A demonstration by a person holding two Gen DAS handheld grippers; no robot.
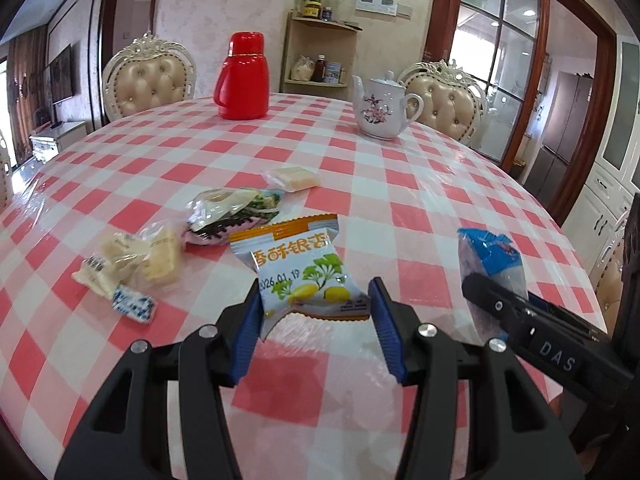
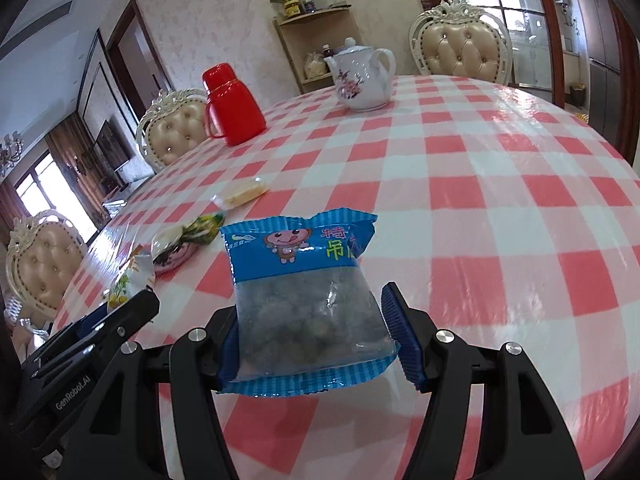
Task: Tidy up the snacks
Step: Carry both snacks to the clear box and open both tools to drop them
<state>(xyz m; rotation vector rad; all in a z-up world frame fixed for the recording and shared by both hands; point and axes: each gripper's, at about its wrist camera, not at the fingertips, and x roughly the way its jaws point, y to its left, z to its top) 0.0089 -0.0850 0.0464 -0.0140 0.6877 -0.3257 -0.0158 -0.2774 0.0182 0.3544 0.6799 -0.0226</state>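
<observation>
- Your left gripper (image 1: 316,300) gripped the orange packet (image 1: 298,268), held up off the table (image 1: 400,184).
- Your right gripper (image 2: 316,332) clamped the blue bag (image 2: 304,280), raised above that table too.

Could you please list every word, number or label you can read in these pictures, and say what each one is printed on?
"2026.01.19": orange and white snack packet.
"DAS": right claw body.
"GenRobot.AI": left claw body.
Large Chinese characters on the orange and white packet and on the blue snack bag: partly cut off, not transcribed.
Small blue-and-white candy: blurred.

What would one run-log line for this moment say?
left gripper: holds orange snack packet | right gripper: holds blue snack bag | both above checked table
</observation>
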